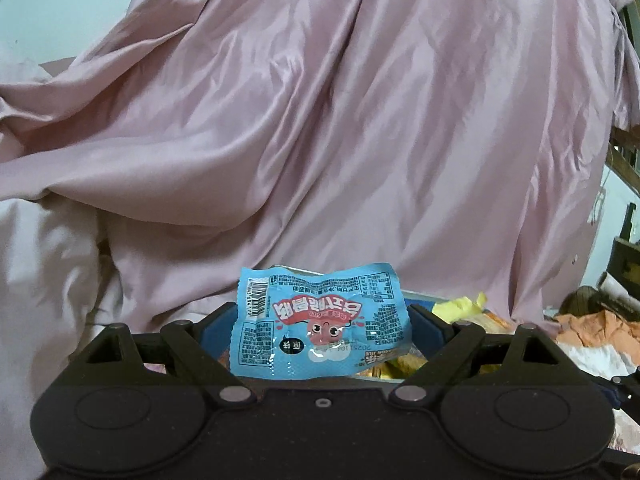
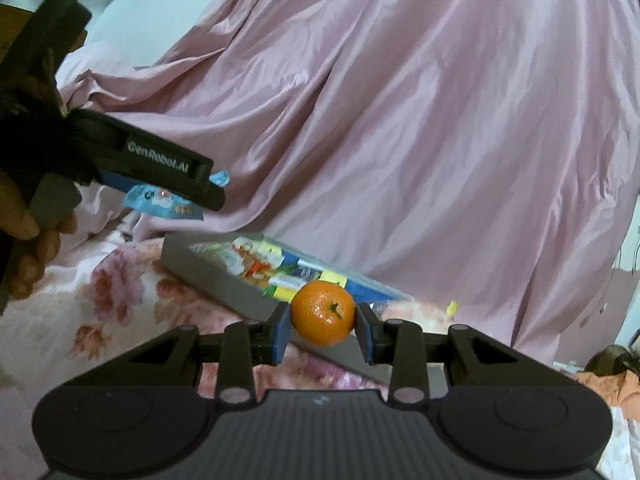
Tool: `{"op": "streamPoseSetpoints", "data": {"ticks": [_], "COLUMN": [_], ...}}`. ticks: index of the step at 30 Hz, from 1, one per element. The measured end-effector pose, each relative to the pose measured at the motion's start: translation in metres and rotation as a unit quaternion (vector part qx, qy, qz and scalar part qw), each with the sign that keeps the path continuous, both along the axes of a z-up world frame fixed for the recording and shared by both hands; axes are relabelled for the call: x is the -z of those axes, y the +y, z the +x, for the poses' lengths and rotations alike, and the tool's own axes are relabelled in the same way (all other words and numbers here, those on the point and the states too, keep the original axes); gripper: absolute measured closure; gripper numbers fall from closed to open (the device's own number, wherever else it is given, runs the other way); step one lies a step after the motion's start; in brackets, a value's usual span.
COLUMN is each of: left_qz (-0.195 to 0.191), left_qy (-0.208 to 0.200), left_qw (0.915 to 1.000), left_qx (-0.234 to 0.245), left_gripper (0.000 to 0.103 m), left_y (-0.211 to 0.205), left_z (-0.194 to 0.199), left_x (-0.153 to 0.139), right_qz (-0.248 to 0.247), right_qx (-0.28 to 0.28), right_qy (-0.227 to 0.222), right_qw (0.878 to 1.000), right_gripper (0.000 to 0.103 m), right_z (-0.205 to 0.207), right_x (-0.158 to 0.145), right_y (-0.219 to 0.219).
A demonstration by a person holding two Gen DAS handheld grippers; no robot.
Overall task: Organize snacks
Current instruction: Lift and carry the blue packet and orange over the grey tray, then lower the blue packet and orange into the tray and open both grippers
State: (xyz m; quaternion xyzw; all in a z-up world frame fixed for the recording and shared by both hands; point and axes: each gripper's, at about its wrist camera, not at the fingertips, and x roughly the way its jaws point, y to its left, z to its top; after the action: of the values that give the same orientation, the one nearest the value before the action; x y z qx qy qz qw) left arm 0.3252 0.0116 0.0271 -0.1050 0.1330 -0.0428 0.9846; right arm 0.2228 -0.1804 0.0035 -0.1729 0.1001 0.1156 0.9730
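Seen along the right gripper (image 2: 323, 330): a small round orange mandarin with a green stem nub (image 2: 322, 312), pinched between two blue pads, one at its nine o'clock side and one at three o'clock, stem facing the camera, lifted clear of the bedding. Directly behind and below the fruit, from about ten o'clock across to two o'clock: a shallow grey rectangular tray (image 2: 224, 280) packed with bright mixed snack packets, long axis slanting from upper left down to lower right, resting on floral pink-and-white bedding (image 2: 120, 300). Far rim of the tray just beyond the mandarin, so probably only a short forward carry and a lowering needed to set the fruit among the packets. At nine to ten o'clock in the same view: the left gripper (image 2: 208, 194), black with white lettering, held by a person's hand (image 2: 28, 232), hovering up-left of the tray's near corner and farther from the tray than the right. Seen along the left gripper (image 1: 320, 320): jaws spread wide yet closed flat on a crumpled light-blue foil snack packet with a red cartoon label (image 1: 320, 320), print upside down, long side running nine to three o'clock. Behind everything, a large heap of glossy pink satin fabric (image 1: 320, 120).
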Motion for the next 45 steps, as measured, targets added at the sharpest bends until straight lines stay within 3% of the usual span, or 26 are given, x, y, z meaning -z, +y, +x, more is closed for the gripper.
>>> {"op": "streamPoseSetpoints", "data": {"ticks": [9,23,45], "left_qz": [-0.002,0.047,0.056], "left_qy": [-0.001,-0.012,0.019], "left_qw": [0.9998,0.9979,0.997], "left_qx": [0.019,0.044,0.05], "left_gripper": [0.013,0.013,0.013], "left_y": [0.005,-0.017,-0.019], "left_z": [0.031,0.052,0.065], "left_x": [0.014,0.027,0.041], "right_qz": [0.002,0.016,0.02], "right_qx": [0.01,0.046,0.052], "right_qy": [-0.013,0.006,0.017], "right_qw": [1.0,0.999,0.998], "right_gripper": [0.064,0.064,0.063], "right_z": [0.027,0.068,0.076], "right_x": [0.009,0.021,0.024], "right_y": [0.009,0.009,0.011]}}
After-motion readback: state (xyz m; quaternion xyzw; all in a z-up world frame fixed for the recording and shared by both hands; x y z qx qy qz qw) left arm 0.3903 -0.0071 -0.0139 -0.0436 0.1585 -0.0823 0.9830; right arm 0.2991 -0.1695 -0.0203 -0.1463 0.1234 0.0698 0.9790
